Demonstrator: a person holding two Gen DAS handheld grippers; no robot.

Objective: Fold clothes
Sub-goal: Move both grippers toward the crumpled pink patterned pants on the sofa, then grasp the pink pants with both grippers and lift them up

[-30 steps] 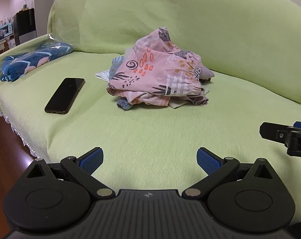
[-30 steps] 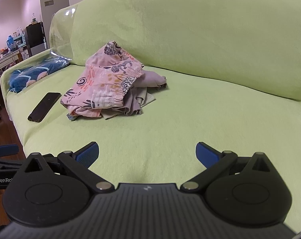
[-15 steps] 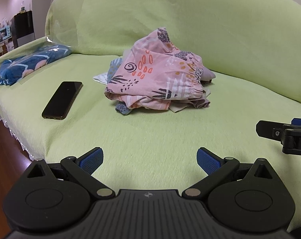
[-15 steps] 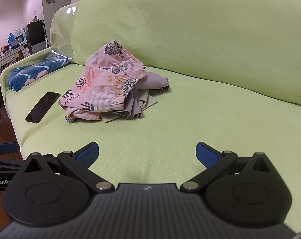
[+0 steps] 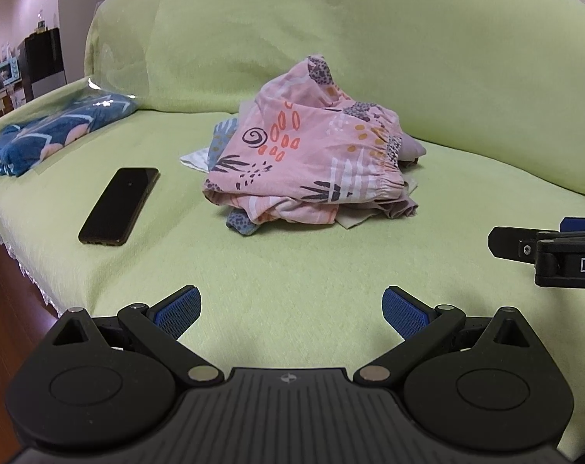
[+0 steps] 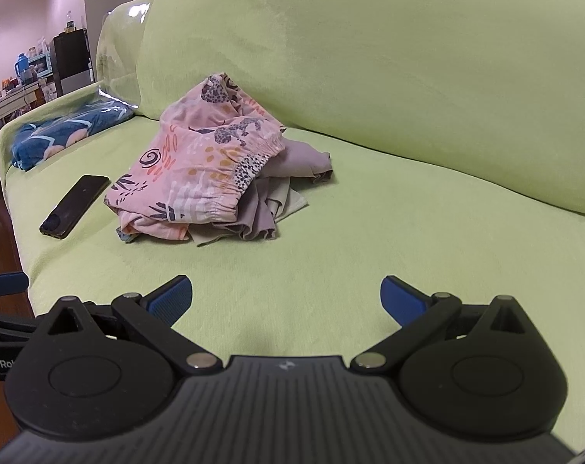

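A crumpled pile of clothes lies on the green sofa seat: pink patterned shorts (image 5: 307,154) on top, with grey and pale garments under them. The pile also shows in the right wrist view (image 6: 203,170), with the grey garment (image 6: 300,162) sticking out to the right. My left gripper (image 5: 291,311) is open and empty, low over the seat's front, well short of the pile. My right gripper (image 6: 286,297) is open and empty, also short of the pile. The right gripper shows at the right edge of the left wrist view (image 5: 547,247).
A black phone (image 5: 120,205) lies on the seat left of the pile; it also shows in the right wrist view (image 6: 75,205). A bagged blue patterned cloth (image 5: 60,131) rests on the left armrest. The sofa backrest (image 5: 447,58) rises behind. Wooden floor (image 5: 6,309) lies left.
Both grippers have drifted slightly toward the sofa and a little left. The pile looks slightly nearer. Both stay open and empty.
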